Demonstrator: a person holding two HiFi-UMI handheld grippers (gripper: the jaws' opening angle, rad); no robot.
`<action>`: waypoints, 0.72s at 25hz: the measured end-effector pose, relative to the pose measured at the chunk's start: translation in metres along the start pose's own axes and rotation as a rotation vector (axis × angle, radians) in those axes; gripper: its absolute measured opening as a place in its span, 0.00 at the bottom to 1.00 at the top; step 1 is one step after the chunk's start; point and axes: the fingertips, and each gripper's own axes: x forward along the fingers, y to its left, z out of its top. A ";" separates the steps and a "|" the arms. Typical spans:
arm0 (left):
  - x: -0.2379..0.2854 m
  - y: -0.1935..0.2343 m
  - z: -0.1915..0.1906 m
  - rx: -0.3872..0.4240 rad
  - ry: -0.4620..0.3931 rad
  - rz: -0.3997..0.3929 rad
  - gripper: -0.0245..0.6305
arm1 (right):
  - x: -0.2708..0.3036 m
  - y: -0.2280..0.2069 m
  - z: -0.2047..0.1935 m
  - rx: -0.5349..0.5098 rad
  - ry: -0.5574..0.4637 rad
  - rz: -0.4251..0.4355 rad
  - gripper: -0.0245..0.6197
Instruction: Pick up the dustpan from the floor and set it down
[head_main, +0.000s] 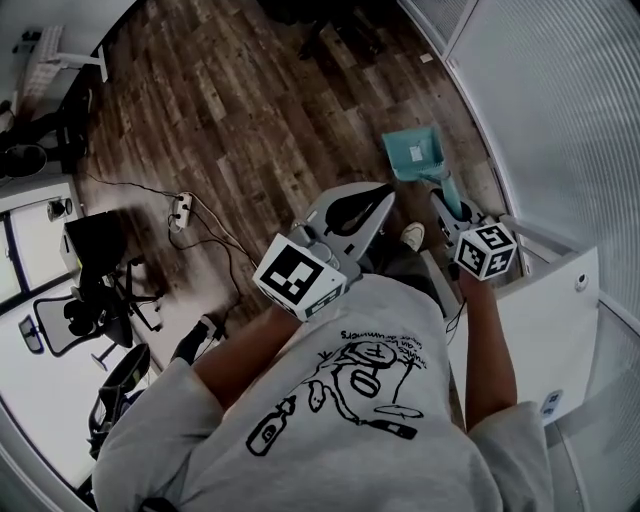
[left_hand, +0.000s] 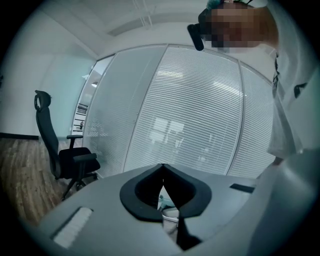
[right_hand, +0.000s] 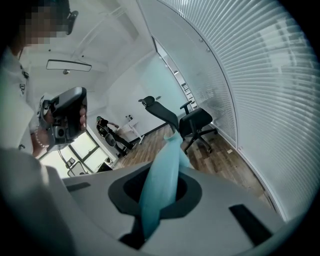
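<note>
Both forearms reach forward from the grey T-shirt (head_main: 330, 420). The right hand-held gripper (head_main: 446, 206) tips downward, its jaws clamped on the handle of the teal dustpan (head_main: 412, 155). The pan end hangs out ahead over the wooden floor (head_main: 240, 110), close beside the blind-covered glass wall (head_main: 540, 110); whether it touches the floor cannot be told. The left hand-held gripper (head_main: 380, 193) is more level, its jaws together on nothing.

Only the right gripper view shows the handle (right_hand: 167, 160) squeezed between the jaws, with a black office chair (right_hand: 192, 122) beyond. Only the head view shows a power strip (head_main: 181, 210) and a white shoe (head_main: 412, 236).
</note>
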 end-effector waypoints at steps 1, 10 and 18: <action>0.000 0.000 -0.002 -0.003 0.001 0.002 0.04 | 0.002 -0.002 -0.002 0.003 -0.001 0.001 0.05; 0.001 -0.007 -0.017 -0.016 0.016 0.004 0.04 | 0.017 -0.025 -0.020 0.024 -0.002 -0.009 0.05; 0.004 -0.005 -0.026 -0.026 0.028 0.019 0.04 | 0.030 -0.051 -0.037 0.049 0.009 -0.021 0.05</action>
